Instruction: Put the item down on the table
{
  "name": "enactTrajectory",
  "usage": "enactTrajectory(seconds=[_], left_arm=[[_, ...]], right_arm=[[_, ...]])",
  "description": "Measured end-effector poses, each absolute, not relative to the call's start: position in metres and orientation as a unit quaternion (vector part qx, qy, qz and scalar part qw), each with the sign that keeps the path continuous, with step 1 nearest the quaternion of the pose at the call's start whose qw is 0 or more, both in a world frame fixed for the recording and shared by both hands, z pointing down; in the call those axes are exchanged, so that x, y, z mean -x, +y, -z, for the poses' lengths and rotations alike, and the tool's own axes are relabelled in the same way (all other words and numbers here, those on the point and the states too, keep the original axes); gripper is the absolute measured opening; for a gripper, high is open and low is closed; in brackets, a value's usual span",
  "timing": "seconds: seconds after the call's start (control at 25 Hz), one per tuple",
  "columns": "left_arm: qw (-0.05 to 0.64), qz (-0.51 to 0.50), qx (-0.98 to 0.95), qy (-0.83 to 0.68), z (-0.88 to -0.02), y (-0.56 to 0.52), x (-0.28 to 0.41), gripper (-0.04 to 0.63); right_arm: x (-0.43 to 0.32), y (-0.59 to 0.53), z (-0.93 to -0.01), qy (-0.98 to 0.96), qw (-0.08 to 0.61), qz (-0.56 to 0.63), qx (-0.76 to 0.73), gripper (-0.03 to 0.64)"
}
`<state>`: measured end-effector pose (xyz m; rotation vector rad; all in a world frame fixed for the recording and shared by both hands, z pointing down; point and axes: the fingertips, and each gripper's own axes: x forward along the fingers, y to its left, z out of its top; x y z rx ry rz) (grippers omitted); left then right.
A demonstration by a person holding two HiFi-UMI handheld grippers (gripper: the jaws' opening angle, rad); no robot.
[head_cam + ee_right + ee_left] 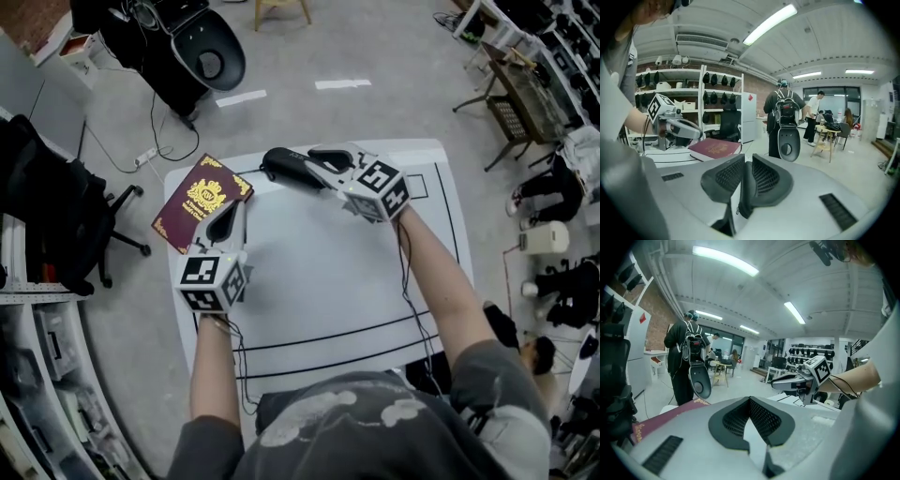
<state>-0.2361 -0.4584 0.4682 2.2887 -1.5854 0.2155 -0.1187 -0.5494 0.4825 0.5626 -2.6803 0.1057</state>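
Head view: we see the white table carrying the maroon book, which lies flat at the tabletop's far left corner with one side overhanging the left edge. We hold the left gripper just beside the book, jaws tip to tip and empty. The right gripper, at the far edge, has its jaws drawn to a thin slit on nothing. We judge the book set down; a nudge from the left jaws could tip it off the edge.
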Motion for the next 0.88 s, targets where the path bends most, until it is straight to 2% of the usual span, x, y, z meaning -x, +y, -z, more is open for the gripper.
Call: enactTrajectory(seconds=[0.08, 0.88], left_arm=[[0.164, -0.074, -0.810, -0.559, -0.456, -0.451, 0.230, 0.003], [0.110, -0.048, -0.819, -0.561, -0.381, -0.309, 0.168, 0.002]], right_arm=[[0.110, -0.542, -0.469, -0.956, 0.193, -0.029, -0.217, 0.000], [0.040, -0.370, -0.371, -0.963, 0.115, 0.002, -0.242, -0.002]])
